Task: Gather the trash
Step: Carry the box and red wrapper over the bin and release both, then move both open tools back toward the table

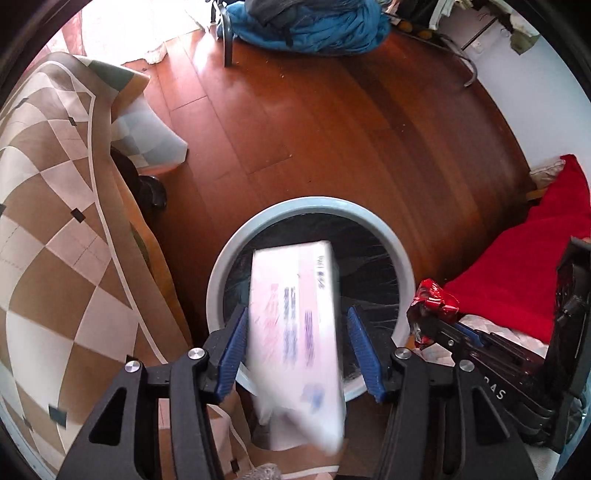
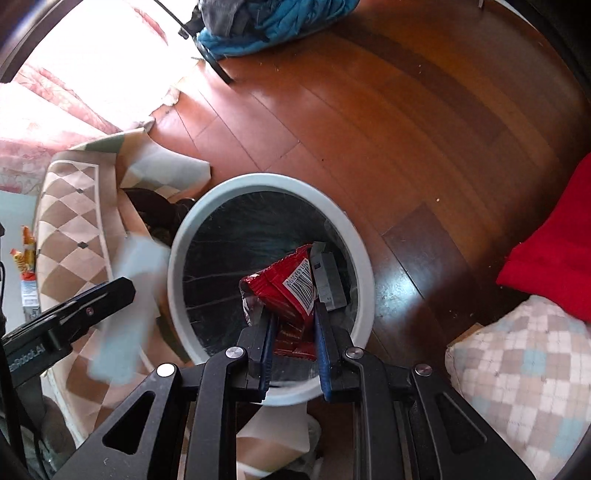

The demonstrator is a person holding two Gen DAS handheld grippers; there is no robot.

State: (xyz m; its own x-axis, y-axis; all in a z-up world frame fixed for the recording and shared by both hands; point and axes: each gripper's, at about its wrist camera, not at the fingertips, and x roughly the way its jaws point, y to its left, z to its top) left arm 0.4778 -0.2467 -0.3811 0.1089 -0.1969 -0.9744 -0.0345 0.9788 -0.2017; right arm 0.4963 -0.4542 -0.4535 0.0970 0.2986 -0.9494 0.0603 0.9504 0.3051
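Observation:
A round bin (image 1: 306,204) with a pale blue rim and a black liner stands on the wood floor below both grippers. My left gripper (image 1: 297,310) is open above its near rim. Between the blue pads a white and pink box (image 1: 295,332) is motion-blurred, with a gap on its right side. In the right wrist view the same box (image 2: 125,295) blurs beside the left gripper (image 2: 110,291), outside the bin rim (image 2: 266,181). My right gripper (image 2: 293,314) is shut on a red wrapper (image 2: 284,284) over the bin mouth. The left wrist view shows that right gripper (image 1: 428,325) holding the red wrapper (image 1: 436,299).
A table with a brown checked cloth (image 1: 55,221) crowds the bin's left side. A red cloth (image 1: 517,266) and a plaid cushion (image 2: 517,369) lie to the right. A blue bundle (image 1: 306,26) sits across the wood floor (image 1: 314,110). Snack packets (image 2: 26,266) lie on the table.

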